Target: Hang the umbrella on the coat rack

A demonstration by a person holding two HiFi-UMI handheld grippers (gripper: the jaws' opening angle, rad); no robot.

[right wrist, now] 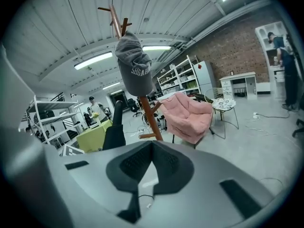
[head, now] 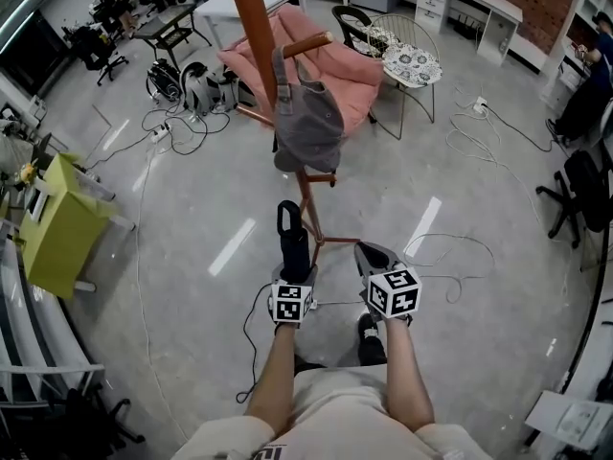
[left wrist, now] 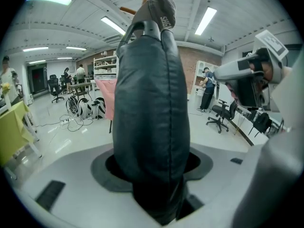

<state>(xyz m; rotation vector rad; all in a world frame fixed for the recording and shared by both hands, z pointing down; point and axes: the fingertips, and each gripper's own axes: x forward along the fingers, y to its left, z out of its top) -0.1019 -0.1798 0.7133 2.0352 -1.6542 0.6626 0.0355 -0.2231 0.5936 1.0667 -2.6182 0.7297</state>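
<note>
Nearest the camera, the person's two bare forearms reach forward, each ending in a gripper with a marker cube. The left gripper (head: pixel 291 286) has its jaws set wide and clamped on the lower end of the umbrella (head: pixel 295 242), a folded one in a dark sleeve that stands almost upright out of the jaws, its carrying loop (head: pixel 287 214) at the top. In the left gripper view the sleeve fills the gap between the pads and runs up the middle of the picture. Just beside it, the right gripper (head: pixel 374 257) holds nothing: in its own view the dark pads meet at the tips, with only floor showing behind them. The umbrella is on no peg; it sits low in front of the coat rack (head: pixel 310 209), near the spread feet of the orange-brown wooden pole. Higher on that pole a grey cap (head: pixel 308 123) hangs from a short peg (head: pixel 308 43). Behind the rack stands a pink armchair (head: pixel 350 75), and beside it a wire-legged side table (head: pixel 412 65) with a patterned top. Cables (head: pixel 177 127) trail over the pale glossy floor, a yellow-green table (head: pixel 57 218) stands off to the left, and desks and office chairs line the far walls.
</note>
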